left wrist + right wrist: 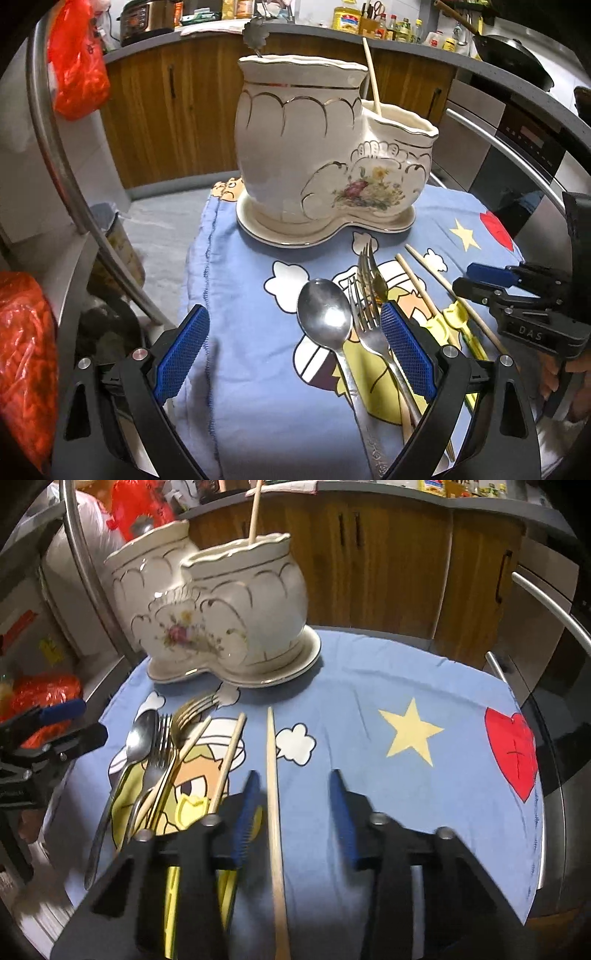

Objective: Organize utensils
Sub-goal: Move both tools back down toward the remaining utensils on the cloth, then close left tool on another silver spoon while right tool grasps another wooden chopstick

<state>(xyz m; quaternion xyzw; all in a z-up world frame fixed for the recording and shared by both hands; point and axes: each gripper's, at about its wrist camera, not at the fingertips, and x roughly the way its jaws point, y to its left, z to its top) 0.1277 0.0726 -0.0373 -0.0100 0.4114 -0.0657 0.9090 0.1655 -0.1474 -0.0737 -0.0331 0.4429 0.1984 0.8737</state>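
Note:
A white ceramic two-compartment holder (295, 155) (221, 609) stands on its saucer at the back of the blue cartoon cloth (240, 369) (369, 686). One chopstick (371, 74) leans in its low compartment, and a metal handle (255, 35) sticks out of the tall one. My left gripper (293, 350) (74, 723) is open, low over a steel spoon (325, 317) and a steel fork (365, 321); a gold fork (192, 710) lies beside them. My right gripper (295, 819) (480, 280) is open around a lone chopstick (274, 775), which lies close to the left pad. Two more chopsticks (231, 760) lie to its left.
Red plastic bags (77, 59) hang at the left by a curved metal rail (59, 147). Wooden cabinets (388, 561) and a cluttered counter stand behind the table, with an oven (517, 147) to the right. A star and a heart are printed on the cloth's right side (410, 731).

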